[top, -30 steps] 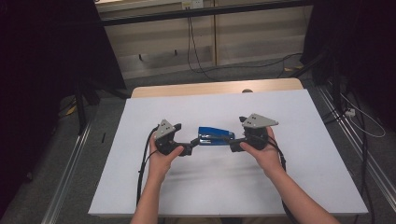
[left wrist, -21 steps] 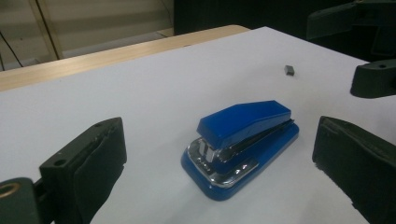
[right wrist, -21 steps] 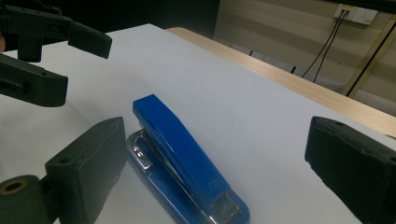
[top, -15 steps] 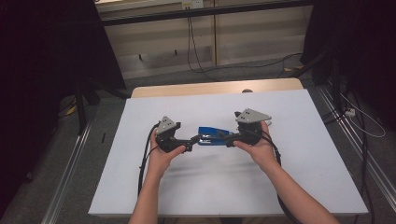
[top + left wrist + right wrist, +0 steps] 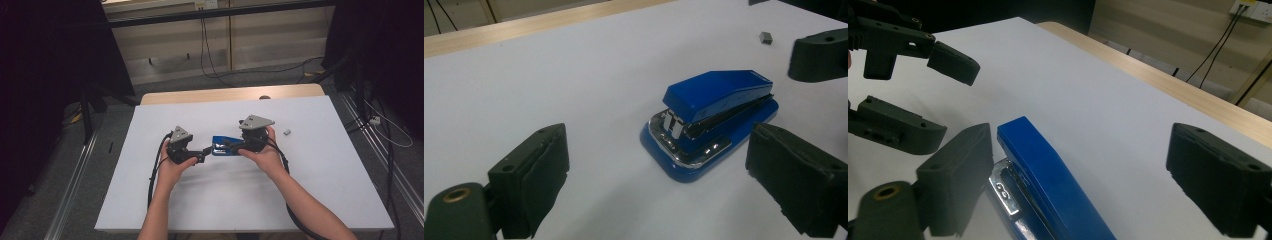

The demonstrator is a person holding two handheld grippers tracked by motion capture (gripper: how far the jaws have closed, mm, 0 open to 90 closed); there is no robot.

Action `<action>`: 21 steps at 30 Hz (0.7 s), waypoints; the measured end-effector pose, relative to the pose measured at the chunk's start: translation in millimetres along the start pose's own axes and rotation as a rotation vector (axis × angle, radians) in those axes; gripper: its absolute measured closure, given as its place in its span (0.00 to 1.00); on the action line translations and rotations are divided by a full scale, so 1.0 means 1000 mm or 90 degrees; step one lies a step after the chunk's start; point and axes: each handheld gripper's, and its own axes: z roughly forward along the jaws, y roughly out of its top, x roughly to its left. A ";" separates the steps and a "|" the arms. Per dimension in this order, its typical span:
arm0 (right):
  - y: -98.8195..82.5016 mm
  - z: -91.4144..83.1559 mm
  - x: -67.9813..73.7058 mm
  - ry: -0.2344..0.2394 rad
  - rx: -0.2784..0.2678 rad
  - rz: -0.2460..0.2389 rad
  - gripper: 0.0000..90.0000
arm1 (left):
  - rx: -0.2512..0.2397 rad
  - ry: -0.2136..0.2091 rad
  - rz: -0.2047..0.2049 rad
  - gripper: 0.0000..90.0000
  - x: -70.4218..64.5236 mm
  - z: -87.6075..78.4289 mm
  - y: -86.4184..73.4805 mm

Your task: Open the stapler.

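We found the blue stapler (image 5: 226, 145) lying flat near the middle of the table (image 5: 325, 185), between our 2 grippers. The left gripper (image 5: 205, 151) and right gripper (image 5: 231, 145) both stood open; their jaws had just been closing a little, with the stapler between the right jaws, untouched. We judged it compact, rigid and fairly heavy, with a smooth, slippery top arm that pivots. Gripping across its long sides seemed safest.

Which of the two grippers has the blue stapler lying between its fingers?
The right gripper: the blue stapler runs up between its open fingers. The left gripper faces the stapler's front end, which lies ahead of its fingers.
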 end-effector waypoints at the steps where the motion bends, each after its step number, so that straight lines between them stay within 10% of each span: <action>1: 0.000 0.000 0.000 0.000 0.000 0.000 0.14 | 0.000 0.000 0.000 0.12 0.000 0.000 0.000; 21: 0.004 0.043 0.006 0.097 0.033 -0.010 0.43 | 0.059 -0.003 0.025 0.18 -0.002 0.004 -0.004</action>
